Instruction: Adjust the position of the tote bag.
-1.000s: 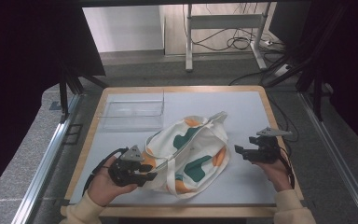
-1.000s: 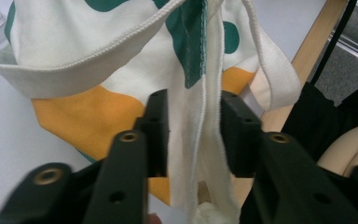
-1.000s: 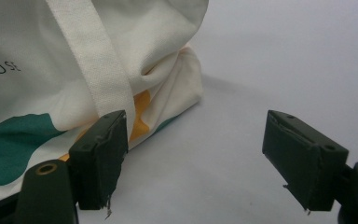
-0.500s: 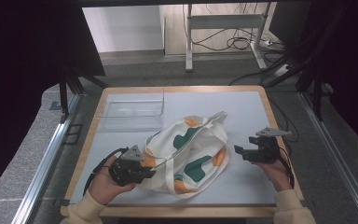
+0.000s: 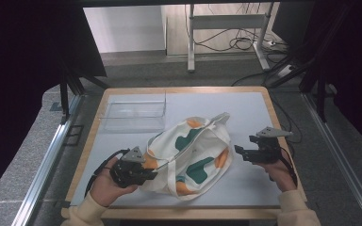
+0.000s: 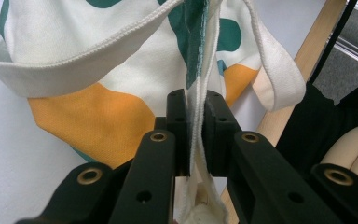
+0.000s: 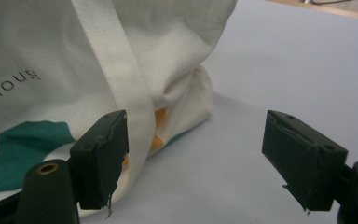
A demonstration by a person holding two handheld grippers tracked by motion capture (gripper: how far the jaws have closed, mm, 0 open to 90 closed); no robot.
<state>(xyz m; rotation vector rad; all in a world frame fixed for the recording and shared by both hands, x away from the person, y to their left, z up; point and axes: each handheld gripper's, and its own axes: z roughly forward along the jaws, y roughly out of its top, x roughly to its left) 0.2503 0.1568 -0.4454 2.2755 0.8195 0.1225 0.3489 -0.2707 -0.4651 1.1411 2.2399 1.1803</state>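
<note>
Two tools: left tool (image 6: 196, 116) clamped on tote bag (image 5: 193, 150) edge, right tool (image 7: 196, 158) apart beside it.

The tote bag (image 5: 193, 150) is cream white with a pattern of dark green and orange blotches; its straps are plain cream, and grey lettering sits on 1 white panel. The counter (image 5: 250, 108) is pale blue-grey with a light wooden border. Near its far left corner stands a clear, colourless box (image 5: 134, 113). Both grippers are black, with brass-coloured rivets.
</note>
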